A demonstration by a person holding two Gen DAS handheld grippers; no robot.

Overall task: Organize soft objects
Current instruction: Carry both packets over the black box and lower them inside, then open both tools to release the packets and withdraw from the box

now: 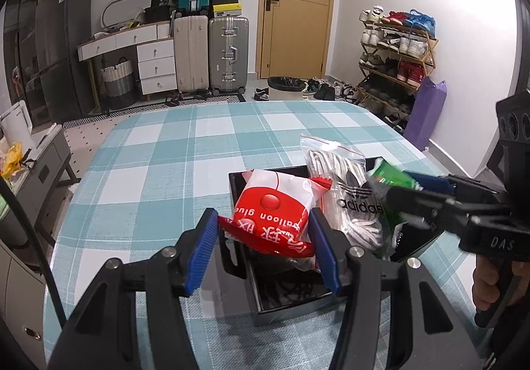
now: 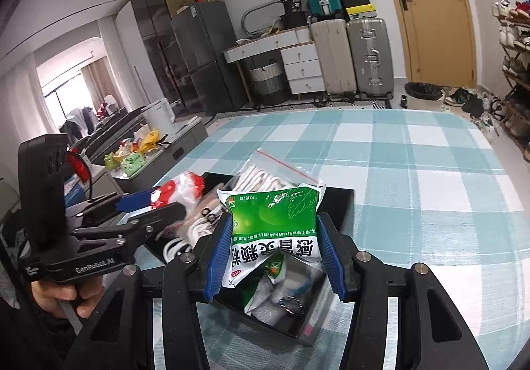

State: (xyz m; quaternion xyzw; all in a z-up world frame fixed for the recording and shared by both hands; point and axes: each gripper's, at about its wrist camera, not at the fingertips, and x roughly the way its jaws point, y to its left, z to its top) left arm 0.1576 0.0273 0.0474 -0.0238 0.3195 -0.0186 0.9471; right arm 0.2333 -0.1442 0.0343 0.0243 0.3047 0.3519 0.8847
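Black tray (image 1: 255,307) holding zip bag (image 1: 344,184) of white laces, left tongs (image 1: 265,237) clamped on red packet (image 1: 275,207), right tongs (image 2: 275,254) clamped on green packet (image 2: 275,221)

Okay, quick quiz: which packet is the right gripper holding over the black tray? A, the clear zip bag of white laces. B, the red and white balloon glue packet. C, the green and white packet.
C: the right gripper has its blue pads pressed on both sides of the green and white packet above the black tray, while the left gripper clamps the red packet.
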